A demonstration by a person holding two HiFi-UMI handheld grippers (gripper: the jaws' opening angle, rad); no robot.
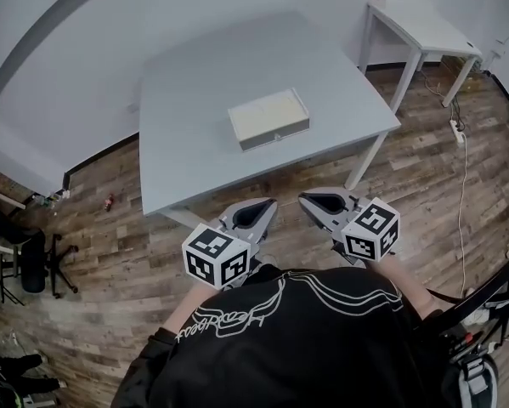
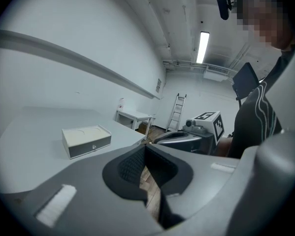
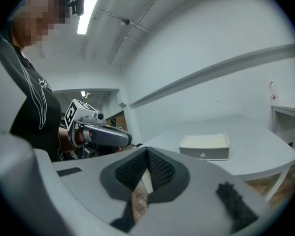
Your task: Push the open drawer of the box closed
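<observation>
Head view: you are holding the left gripper (image 1: 269, 203) and right gripper (image 1: 306, 198) short of the pale grey square table (image 1: 195, 92), well apart from the flat cream box with the grey drawer front (image 1: 268, 117) sitting mid-table.
Left gripper view: your jaw tips are pressing together, pinching nothing.
Right gripper view: your jaw tips are likewise meeting, empty.

head view: from the person's head, steeply down; table (image 1: 186, 151) and box (image 1: 269, 118) farther off, left gripper (image 1: 265, 204) and right gripper (image 1: 310, 199) close below.
left gripper view: low, along its own jaws, across the table; box left of centre.
right gripper view: likewise; box right of centre.
shared: all three show box and table; each gripper view catches the other gripper.
</observation>
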